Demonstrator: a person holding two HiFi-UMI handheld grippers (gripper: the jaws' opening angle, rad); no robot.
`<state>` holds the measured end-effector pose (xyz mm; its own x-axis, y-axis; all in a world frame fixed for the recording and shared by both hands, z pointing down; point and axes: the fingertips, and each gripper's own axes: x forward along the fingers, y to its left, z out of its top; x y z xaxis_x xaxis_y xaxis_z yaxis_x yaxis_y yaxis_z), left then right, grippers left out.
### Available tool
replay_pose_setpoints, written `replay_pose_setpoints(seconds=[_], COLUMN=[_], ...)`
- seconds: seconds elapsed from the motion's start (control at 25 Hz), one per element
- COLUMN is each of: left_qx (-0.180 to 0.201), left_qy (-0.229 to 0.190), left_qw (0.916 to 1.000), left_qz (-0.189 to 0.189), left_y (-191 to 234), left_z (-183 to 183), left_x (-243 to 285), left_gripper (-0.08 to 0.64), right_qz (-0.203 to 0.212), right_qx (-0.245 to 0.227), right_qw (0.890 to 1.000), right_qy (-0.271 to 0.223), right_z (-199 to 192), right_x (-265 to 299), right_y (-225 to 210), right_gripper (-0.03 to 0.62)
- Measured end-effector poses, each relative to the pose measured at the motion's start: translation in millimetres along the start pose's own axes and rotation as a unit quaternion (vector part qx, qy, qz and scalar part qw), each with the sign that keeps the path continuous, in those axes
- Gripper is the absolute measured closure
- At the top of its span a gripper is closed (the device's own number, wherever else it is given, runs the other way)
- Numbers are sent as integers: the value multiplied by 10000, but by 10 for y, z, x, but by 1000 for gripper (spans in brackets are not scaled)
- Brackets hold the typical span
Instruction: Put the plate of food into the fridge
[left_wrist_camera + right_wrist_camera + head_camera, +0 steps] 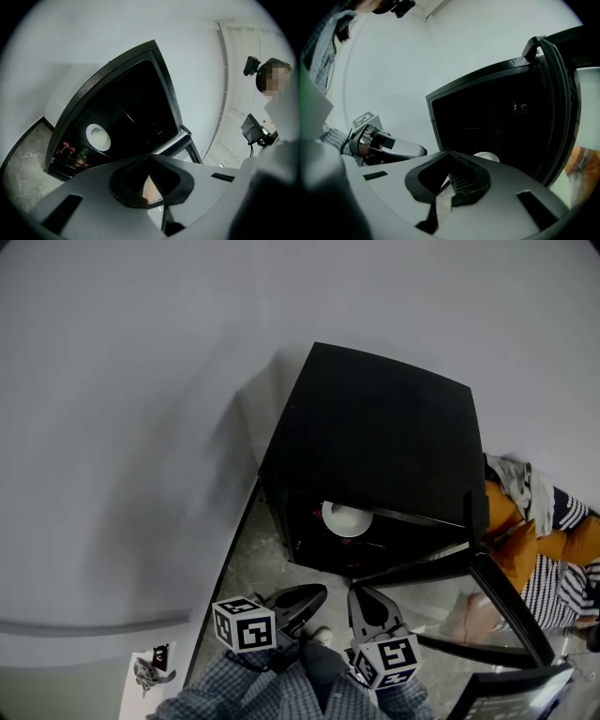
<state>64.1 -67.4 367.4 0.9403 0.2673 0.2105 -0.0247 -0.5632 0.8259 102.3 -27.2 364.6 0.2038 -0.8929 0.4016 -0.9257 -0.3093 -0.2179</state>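
A small black fridge (pixel 375 437) stands on the floor against the white wall with its door (pixel 502 610) swung open to the right. Inside it a white plate (pixel 346 518) rests on a shelf; the plate (pixel 98 137) shows again in the left gripper view, and its rim (pixel 487 157) peeks over the jaws in the right gripper view. My left gripper (pixel 314 594) and right gripper (pixel 361 596) hover side by side just in front of the fridge opening, both shut and holding nothing. Their closed tips (pixel 150 158) (pixel 451 155) point at the fridge.
Bottles with red caps (pixel 70 152) sit low inside the fridge. A person in orange and striped clothing (pixel 539 531) is at the right, beyond the door. A printed sheet (pixel 150 667) lies on the floor at the lower left. The wall runs along the left.
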Motion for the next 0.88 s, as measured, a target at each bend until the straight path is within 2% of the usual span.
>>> replay_pose_setpoints(seconds=[0.28, 0.64, 0.88], left_qx=[641, 1227, 1991], left_qy=[-54, -415, -741], left_qw=[9979, 9911, 9771], left_qz=[-59, -294, -118], left_y=[-278, -675, -806], left_z=[239, 669, 919], left_x=[-28, -4, -30], left_gripper=[554, 554, 554], right_qz=[-69, 14, 45], right_qx=[-99, -224, -247], right_qw=[9992, 9947, 9936], right_qy=[-386, -1005, -1101], right_z=[345, 983, 1101], right_x=[-94, -229, -188], right_y=[-20, -7, 32], right_gripper=[586, 586, 586])
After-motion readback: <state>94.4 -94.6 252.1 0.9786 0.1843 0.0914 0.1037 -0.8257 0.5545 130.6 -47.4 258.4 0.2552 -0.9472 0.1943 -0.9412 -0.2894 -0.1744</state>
